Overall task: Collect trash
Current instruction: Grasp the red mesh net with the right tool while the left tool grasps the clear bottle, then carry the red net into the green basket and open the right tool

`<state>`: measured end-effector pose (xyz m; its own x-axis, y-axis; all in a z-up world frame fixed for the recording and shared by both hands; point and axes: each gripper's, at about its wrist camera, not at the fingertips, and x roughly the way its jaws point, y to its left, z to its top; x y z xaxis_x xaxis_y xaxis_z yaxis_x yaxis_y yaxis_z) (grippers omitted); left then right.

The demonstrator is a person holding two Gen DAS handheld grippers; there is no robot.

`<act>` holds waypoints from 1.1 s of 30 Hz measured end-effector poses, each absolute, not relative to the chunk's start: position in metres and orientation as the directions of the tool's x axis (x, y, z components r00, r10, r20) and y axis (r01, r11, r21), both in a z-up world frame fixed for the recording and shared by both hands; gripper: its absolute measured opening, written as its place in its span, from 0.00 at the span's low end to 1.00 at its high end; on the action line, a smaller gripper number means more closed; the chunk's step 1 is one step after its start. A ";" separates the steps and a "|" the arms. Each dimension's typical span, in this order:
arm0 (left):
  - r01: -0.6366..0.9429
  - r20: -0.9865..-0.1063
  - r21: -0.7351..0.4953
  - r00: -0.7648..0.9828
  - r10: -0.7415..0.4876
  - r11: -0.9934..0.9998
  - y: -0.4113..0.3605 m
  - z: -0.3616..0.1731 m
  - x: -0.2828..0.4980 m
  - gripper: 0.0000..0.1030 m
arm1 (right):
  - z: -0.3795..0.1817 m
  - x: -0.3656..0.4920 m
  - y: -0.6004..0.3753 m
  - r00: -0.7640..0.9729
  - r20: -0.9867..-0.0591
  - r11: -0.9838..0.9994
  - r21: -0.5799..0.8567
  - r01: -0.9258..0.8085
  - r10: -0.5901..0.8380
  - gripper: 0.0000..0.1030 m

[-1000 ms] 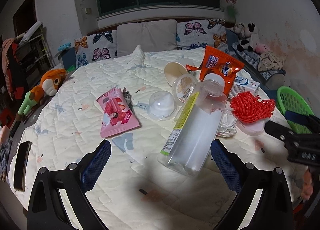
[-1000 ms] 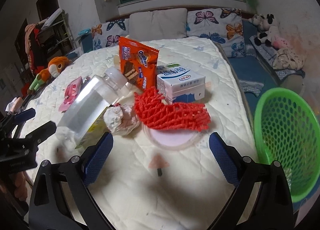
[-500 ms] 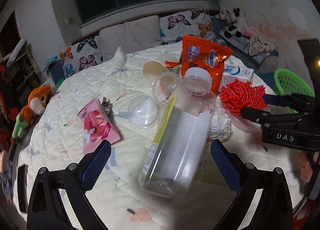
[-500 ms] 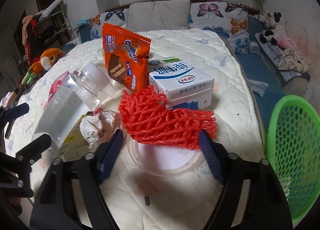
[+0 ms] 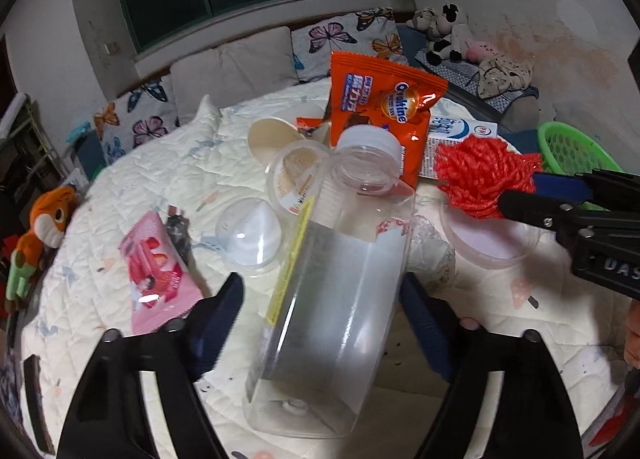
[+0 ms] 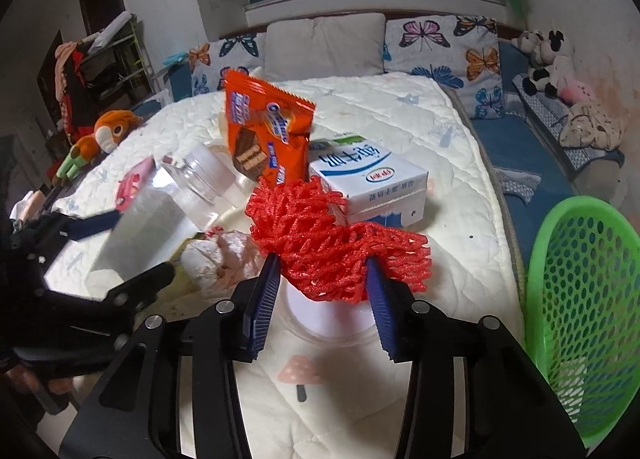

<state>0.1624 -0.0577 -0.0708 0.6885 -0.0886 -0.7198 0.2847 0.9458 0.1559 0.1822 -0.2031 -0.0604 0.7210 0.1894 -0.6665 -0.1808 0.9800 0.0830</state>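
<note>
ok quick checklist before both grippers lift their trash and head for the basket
1. Left gripper straddles the clear plastic bottle: ok.
2. Left gripper clamped on it: cannot tell, the pads sit beside its walls and are blurred.
3. Right gripper closed on the red foam fruit net: ok, the net bunches between the pads.
4. Net free of the round clear plastic lid beneath: cannot tell.
5. Green plastic basket open and close by on the right: ok.
6. Crumpled white tissue out of both grips: ok.
</note>
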 end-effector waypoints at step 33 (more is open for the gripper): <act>0.452 -0.676 -0.062 0.637 -0.370 0.890 -0.065 -0.010 0.118 0.50 | -0.032 0.098 -0.319 0.811 -0.585 0.987 0.116 0.109 -0.021 0.32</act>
<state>0.1177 -0.0653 -0.0103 0.6366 -0.3704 -0.6764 0.4519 0.8899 -0.0620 0.0981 -0.3190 -0.0320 0.8110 -0.0212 -0.5846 0.1095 0.9872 0.1161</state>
